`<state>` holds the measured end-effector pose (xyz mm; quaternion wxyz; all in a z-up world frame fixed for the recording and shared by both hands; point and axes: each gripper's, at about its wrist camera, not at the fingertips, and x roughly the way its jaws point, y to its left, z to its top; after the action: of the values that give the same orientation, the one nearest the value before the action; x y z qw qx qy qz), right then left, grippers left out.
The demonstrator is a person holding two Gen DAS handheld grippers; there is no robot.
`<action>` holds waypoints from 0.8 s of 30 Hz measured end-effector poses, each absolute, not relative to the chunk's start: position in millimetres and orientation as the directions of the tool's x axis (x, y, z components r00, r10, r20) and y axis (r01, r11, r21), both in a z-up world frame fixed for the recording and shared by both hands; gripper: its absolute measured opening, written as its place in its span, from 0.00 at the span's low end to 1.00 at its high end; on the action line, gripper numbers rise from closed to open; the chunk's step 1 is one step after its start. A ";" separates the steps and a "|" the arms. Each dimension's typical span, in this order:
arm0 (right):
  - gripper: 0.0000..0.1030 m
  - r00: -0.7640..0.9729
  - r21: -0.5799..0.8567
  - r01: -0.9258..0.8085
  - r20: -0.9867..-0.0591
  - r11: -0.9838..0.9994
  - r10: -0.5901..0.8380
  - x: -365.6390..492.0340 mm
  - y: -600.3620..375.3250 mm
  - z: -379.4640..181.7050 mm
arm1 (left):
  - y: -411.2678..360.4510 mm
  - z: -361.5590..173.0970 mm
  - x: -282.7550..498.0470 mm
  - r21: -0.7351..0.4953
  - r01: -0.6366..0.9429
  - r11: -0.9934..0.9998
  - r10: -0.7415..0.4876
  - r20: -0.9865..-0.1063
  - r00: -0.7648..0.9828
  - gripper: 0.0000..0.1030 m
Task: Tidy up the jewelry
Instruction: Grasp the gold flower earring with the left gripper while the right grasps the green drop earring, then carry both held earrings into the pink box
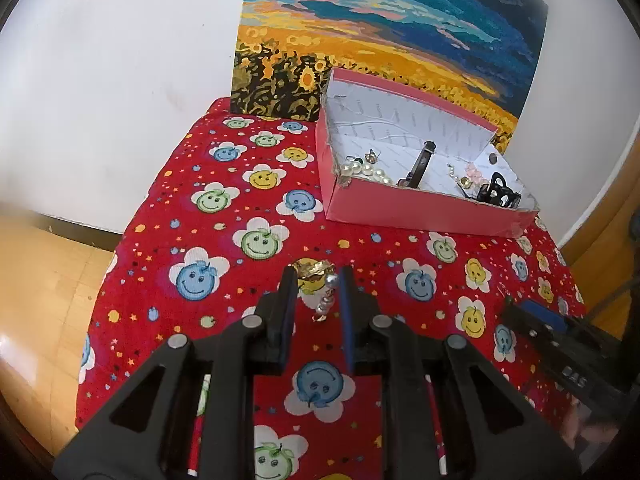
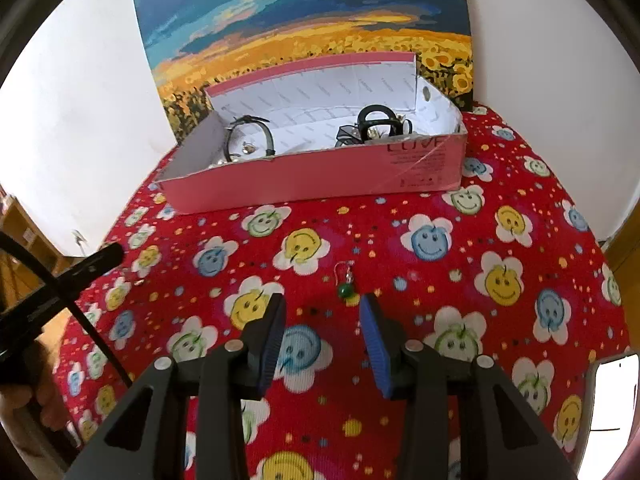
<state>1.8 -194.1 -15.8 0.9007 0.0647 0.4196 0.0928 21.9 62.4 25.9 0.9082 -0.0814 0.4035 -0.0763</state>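
Left gripper (image 1: 319, 280), jaws narrow, pinches a gold-and-pearl drop earring (image 1: 320, 276) above the smiley-print cloth (image 1: 208, 240); the pink box (image 1: 400, 204) lies at one o'clock. Carry level, release inside. Right gripper (image 2: 323, 308), half-open, frames the green-bead earring (image 2: 344, 290) at twelve o'clock.

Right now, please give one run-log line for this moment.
left gripper: shut on gold-and-pearl earring | right gripper: open, behind green bead earring | pink cardboard box: holds jewelry
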 end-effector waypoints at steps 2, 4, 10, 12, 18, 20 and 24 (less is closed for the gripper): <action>0.40 0.630 0.172 -0.107 -0.750 0.979 0.200 6.3 -191.3 -17.9 | 63.0 25.9 21.9 -0.215 0.078 0.974 -0.211 -0.718 0.663 0.12; 0.40 0.630 0.149 -0.103 -0.755 0.983 0.181 10.0 -188.9 -20.4 | 63.9 25.5 21.7 -0.221 0.083 0.972 -0.219 -0.716 0.663 0.12; 0.37 0.628 0.130 -0.101 -0.760 0.986 0.165 13.8 -188.8 -23.9 | 63.4 25.1 21.5 -0.230 0.093 0.969 -0.233 -0.712 0.662 0.12; 0.34 0.629 0.109 -0.098 -0.763 0.989 0.147 14.5 -186.3 -24.2 | 62.7 25.0 21.3 -0.233 0.095 0.968 -0.236 -0.712 0.662 0.12; 0.23 0.630 0.069 -0.096 -0.768 0.993 0.115 15.6 -181.5 -24.2 | 61.9 25.9 19.0 -0.237 0.098 0.967 -0.241 -0.712 0.659 0.12; 0.18 0.630 0.062 -0.096 -0.769 0.993 0.109 15.9 -181.3 -24.1 | 61.7 27.2 17.7 -0.237 0.099 0.966 -0.242 -0.710 0.661 0.12; 0.12 0.630 0.062 -0.094 -0.769 0.994 0.108 17.0 -182.4 -23.9 | 59.4 32.0 12.1 -0.240 0.096 0.966 -0.242 -0.705 0.666 0.12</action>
<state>17.0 -182.4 -23.9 0.9027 0.0080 0.4265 0.0561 12.1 59.4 32.0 0.9082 -0.0914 0.3976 -0.0931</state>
